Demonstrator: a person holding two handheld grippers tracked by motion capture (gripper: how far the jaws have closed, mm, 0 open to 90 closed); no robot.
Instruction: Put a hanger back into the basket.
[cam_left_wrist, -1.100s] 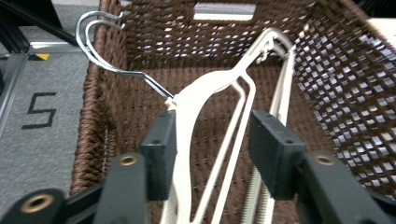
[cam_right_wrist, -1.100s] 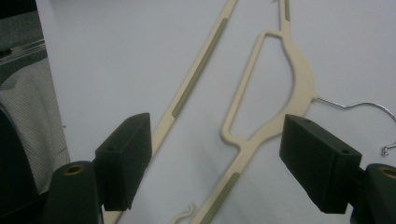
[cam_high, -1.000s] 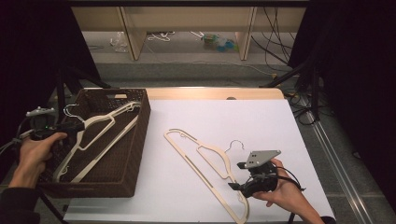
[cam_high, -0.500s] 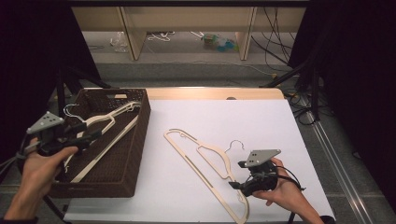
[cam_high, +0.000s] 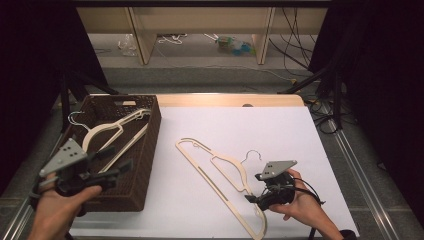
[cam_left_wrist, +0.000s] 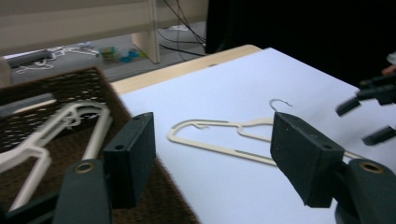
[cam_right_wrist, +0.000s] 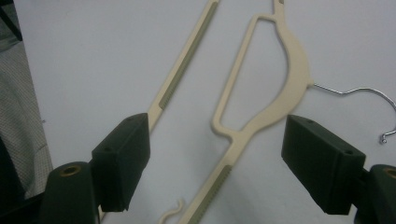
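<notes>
High view: the left gripper (cam_high: 112, 172) has swung round since a second ago. It was then at the basket's (cam_high: 150, 150) left side; now it sits over the basket's near left corner with its jaws spread and empty, aimed right toward the white sheet (cam_high: 280, 130). This suggests the left hand is done with the hangers in the basket (cam_high: 107, 131) and is turning toward the one left out. The right gripper (cam_high: 257, 200) has stayed put near the sheet's near edge, jaws spread, holding nothing. The hanger (cam_high: 220, 175) lies flat on the sheet, running from mid-sheet to the near edge, its wire hook toward the right; the right gripper is just beside its near arm.

Left gripper view: the two black jaws stand wide apart. Between them, well beyond, the hanger (cam_left_wrist: 219, 140) lies on the sheet, with the basket (cam_left_wrist: 56, 93) at left (two pale hangers inside).

Right gripper view: the jaws are spread on either side of the hanger (cam_right_wrist: 280, 79), which lies flat just beyond them, untouched; its long bar runs up to the left, its hook (cam_right_wrist: 364, 100) to the right.
</notes>
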